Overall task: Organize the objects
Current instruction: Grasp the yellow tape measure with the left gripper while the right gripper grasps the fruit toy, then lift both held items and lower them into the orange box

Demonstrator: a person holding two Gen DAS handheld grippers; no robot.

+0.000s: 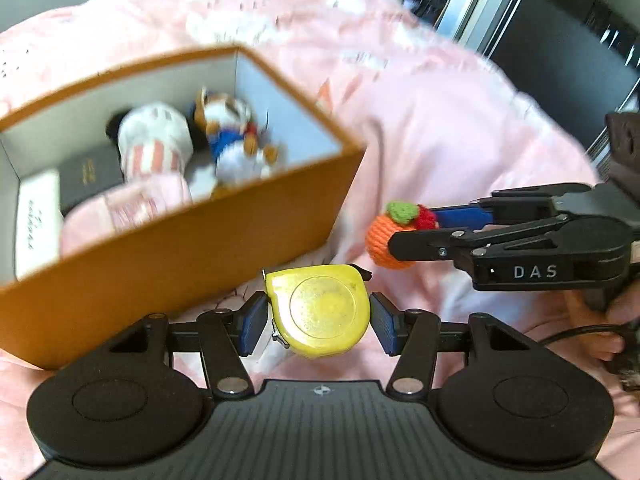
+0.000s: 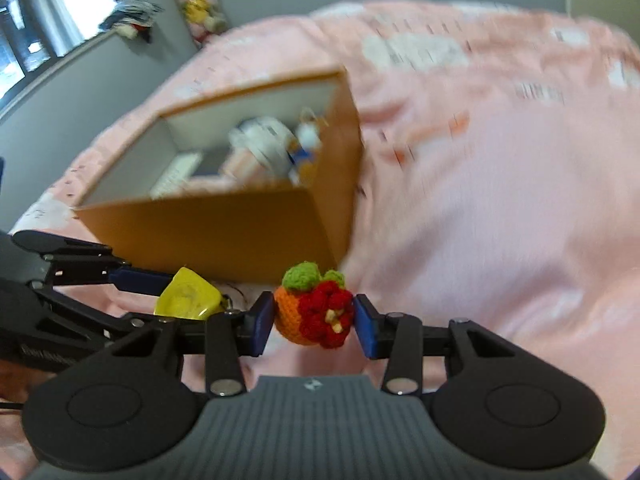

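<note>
Box (image 1: pixel 172 248): orange outside, white inside, open top, resting on pink bedding (image 1: pixel 440 128); blurred in both views.
Box contents: pink-and-white striped plush (image 1: pixel 154 144), plush figure in blue and white with brown and red details (image 1: pixel 232 136), dark flat booklet with gold lettering (image 1: pixel 86 176), white card with script writing (image 1: pixel 36 216), pink soft item at near wall (image 1: pixel 128 204).
Left gripper (image 1: pixel 319 316): clamped on yellow tape measure (image 1: pixel 320 312), blue pads pressing both sides; held just beside box's near wall, outside it.
Tape measure: yellow casing, round disc face, small dark tab at top edge.
Right gripper (image 2: pixel 314 318): clamped on crocheted fruit (image 2: pixel 314 312); held near box's corner, outside it.
Crocheted fruit: orange knitted ball, green leaf top, red knobbly cluster with yellow flecks.
Writing: "DAS" in white on right gripper body, left wrist view; script on card and gold lettering too blurred to read.
Hand (image 1: pixel 608 332): fingers on right gripper handle, cable beside.
</note>
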